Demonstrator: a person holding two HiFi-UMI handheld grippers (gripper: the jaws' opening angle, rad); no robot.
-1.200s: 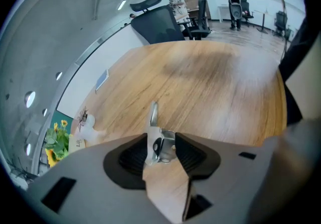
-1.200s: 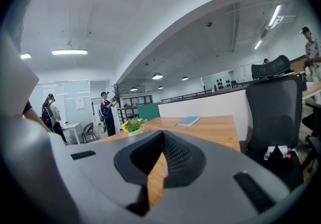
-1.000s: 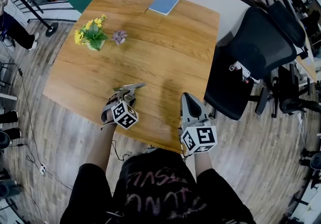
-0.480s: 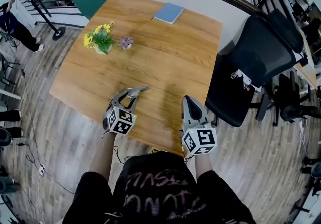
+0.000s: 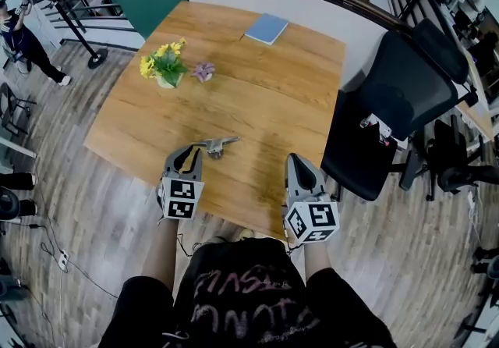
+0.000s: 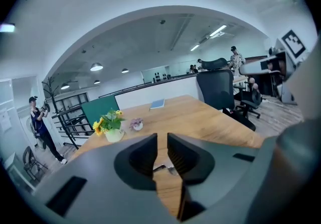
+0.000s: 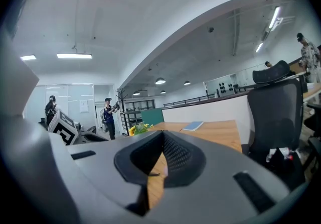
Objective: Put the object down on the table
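Note:
A small silver metal tool (image 5: 217, 145) lies flat on the wooden table (image 5: 273, 97), near the front edge. My left gripper (image 5: 187, 156) sits just behind it, apart from it, over the table's near edge. Its jaws are closing, with a narrow gap still between them and nothing in that gap. In the left gripper view (image 6: 162, 143) the tool (image 6: 164, 169) shows on the tabletop beyond the jaws. My right gripper (image 5: 299, 169) rests at the front right edge with its jaws together and empty, as the right gripper view (image 7: 162, 140) also shows.
A pot of yellow flowers (image 5: 165, 65) and a small purple plant (image 5: 204, 71) stand at the back left. A blue book (image 5: 267, 28) lies at the far edge. A black office chair (image 5: 390, 112) stands right of the table. A person (image 5: 19, 38) stands far left by a railing.
The left gripper has let go of the metal tool and drawn back toward me, leaving it on the table. Its jaws have narrowed. The right gripper has stayed put.

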